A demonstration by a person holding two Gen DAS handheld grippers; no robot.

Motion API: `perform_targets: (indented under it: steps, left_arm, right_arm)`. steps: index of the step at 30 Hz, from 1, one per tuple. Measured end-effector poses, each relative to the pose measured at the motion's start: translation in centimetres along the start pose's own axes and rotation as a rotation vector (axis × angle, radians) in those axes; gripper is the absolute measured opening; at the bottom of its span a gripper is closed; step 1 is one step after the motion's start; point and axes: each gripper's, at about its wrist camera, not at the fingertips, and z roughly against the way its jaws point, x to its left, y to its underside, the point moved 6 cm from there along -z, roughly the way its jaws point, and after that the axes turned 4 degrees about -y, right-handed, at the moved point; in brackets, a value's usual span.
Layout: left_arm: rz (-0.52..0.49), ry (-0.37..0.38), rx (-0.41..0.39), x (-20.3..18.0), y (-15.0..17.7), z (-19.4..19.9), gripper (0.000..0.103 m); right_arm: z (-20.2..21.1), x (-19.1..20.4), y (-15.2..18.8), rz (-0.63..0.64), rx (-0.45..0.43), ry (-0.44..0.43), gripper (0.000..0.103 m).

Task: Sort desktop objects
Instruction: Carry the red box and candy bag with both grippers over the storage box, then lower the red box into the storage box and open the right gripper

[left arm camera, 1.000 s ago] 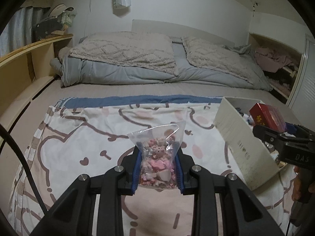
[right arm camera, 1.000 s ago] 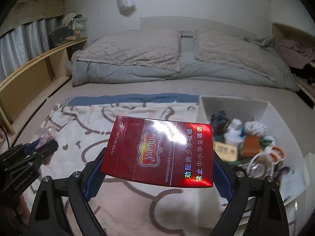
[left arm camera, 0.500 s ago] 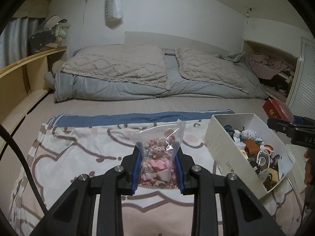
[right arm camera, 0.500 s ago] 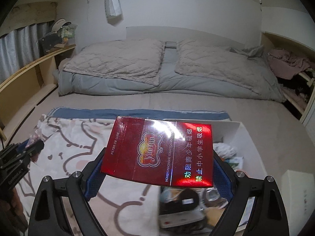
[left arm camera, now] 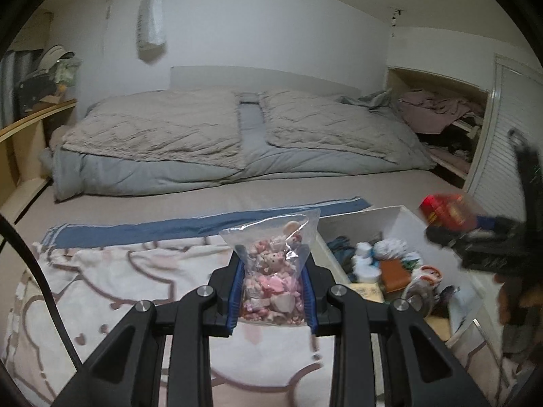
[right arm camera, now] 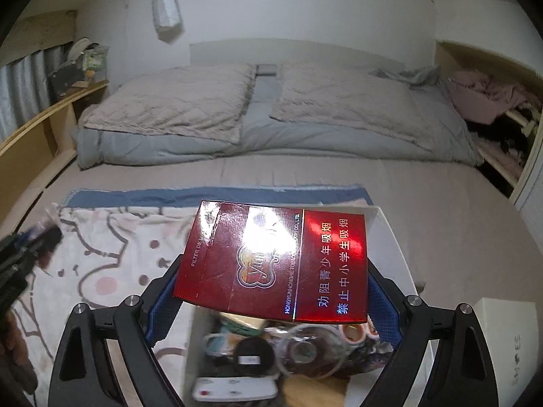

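Note:
My left gripper (left arm camera: 272, 288) is shut on a clear plastic bag of small pink trinkets (left arm camera: 273, 271), held above the patterned blanket (left arm camera: 112, 278) just left of the white box (left arm camera: 390, 217). My right gripper (right arm camera: 271, 291) is shut on a red cigarette carton (right arm camera: 271, 261), gripped across its width and held over the same white box (right arm camera: 383, 224). The box holds several small items. In the left wrist view the red carton (left arm camera: 444, 208) and the right gripper (left arm camera: 475, 234) appear blurred at the right, above the box. The left gripper (right arm camera: 23, 247) shows blurred at the left edge of the right wrist view.
The blanket lies on a bed with grey pillows and duvet (left arm camera: 237, 135) at the back. A wooden shelf (left arm camera: 30, 125) runs along the left, and an alcove with clothes (left arm camera: 441, 112) sits at the right. A second white box (right arm camera: 502, 339) stands right of the filled one.
Both grippers have travelled right, toward the white box. The carton now hangs over the box's contents, and the bag has come close to the box's left wall. Neither grip has changed.

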Motion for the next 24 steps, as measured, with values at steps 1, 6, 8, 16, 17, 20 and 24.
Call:
perform_targets:
  steps: [1,6,8,16,17,20,24]
  left_arm:
    - [0.0,0.012,0.0,-0.8,-0.2,-0.2,0.03]
    - [-0.012,0.056,0.011,-4.2,-0.5,-1.6,0.03]
    - [-0.015,0.07,0.018,-5.3,-0.5,-2.1,0.03]
    - [-0.026,0.117,0.055,-9.5,-0.3,-4.4,0.03]
    - [-0.027,0.119,0.058,-9.7,-0.3,-4.6,0.03]
    - [-0.033,0.118,0.065,-10.6,-0.4,-5.3,0.03]
    - [-0.019,0.113,0.079,-11.3,-0.8,-6.5,0.03]
  right_arm:
    - [-0.5,-0.7,0.3,-0.005,0.013,0.008,0.093]
    - [-1.8,-3.7,1.4,-0.026,0.06,0.032,0.093]
    - [-2.1,-4.8,1.6,-0.041,0.073,0.026,0.093]
    - [-4.1,-6.6,2.5,-0.079,0.127,0.012,0.093]
    - [-4.3,-6.7,2.4,-0.083,0.131,0.008,0.093]
    - [-4.9,-7.1,2.3,-0.1,0.137,-0.002,0.093]
    - [-5.9,-7.2,2.0,-0.127,0.153,-0.022,0.093]
